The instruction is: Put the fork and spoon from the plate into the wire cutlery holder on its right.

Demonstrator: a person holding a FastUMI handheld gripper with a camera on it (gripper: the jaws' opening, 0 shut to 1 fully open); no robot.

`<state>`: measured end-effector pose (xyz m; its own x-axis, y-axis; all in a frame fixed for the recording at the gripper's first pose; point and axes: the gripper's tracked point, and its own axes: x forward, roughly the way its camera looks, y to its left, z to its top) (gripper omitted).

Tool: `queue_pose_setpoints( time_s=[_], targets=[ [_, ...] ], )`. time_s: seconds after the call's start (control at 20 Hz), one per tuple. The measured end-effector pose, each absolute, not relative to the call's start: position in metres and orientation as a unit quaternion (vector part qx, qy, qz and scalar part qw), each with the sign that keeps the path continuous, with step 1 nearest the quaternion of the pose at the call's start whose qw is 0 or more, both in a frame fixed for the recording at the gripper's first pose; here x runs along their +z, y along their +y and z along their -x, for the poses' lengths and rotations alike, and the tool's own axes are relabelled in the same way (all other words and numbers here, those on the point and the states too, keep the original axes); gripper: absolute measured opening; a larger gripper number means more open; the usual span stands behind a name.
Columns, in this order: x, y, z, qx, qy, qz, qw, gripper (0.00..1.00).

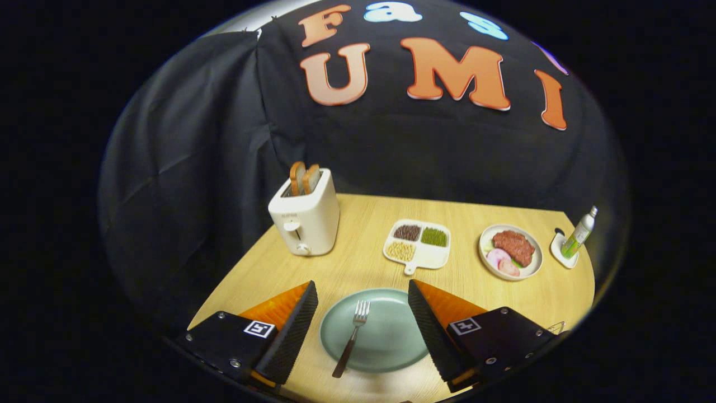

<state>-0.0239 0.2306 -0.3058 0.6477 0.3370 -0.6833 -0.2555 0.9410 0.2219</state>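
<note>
- We are looking along the claw [362, 324], its two black ribbed fingers [291, 330] spread wide at either side of the round sage-green plate [391, 336], gripping nothing.
- We are seeing the dark-handled metal fork [351, 338] lying on the plate between the fingers, somewhat nearer the left one; its long axis is running roughly away from us, tines pointing toward the far side of the counter and the handle end overhanging the near rim.
- We are judging that the next move calls for lowering the claw over the handle with the fingers closing across that axis, since the fork is already nearly in line with our approach.
- We are not making out a spoon on the plate, and a thin wire loop [556, 326] just past the right finger may be the holder; we cannot tell for sure.
- We are working over a light wooden counter [358, 263], with a cream toaster holding two slices [305, 215] beyond the left finger, a white divided tray of beans [417, 246] straight ahead, a white plate of meat [510, 252] and a green bottle on a small white dish [576, 235] further right.
</note>
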Motion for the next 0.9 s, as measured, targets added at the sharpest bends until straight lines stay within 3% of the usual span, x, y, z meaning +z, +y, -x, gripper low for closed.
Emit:
queue_pose_setpoints(
  time_s=[0.35, 0.55, 0.75, 0.9],
  targets=[
    [-0.374, 0.245, 0.055, 0.187, 0.535, -0.026, 0.823, 0.94],
    [-0.403, 0.255, 0.068, 0.209, 0.595, -0.007, 0.776, 0.85],
    [-0.431, 0.257, 0.08, 0.209, 0.639, 0.018, 0.74, 0.71],
    [-0.444, 0.26, 0.084, 0.208, 0.659, 0.027, 0.723, 0.53]
  ],
)
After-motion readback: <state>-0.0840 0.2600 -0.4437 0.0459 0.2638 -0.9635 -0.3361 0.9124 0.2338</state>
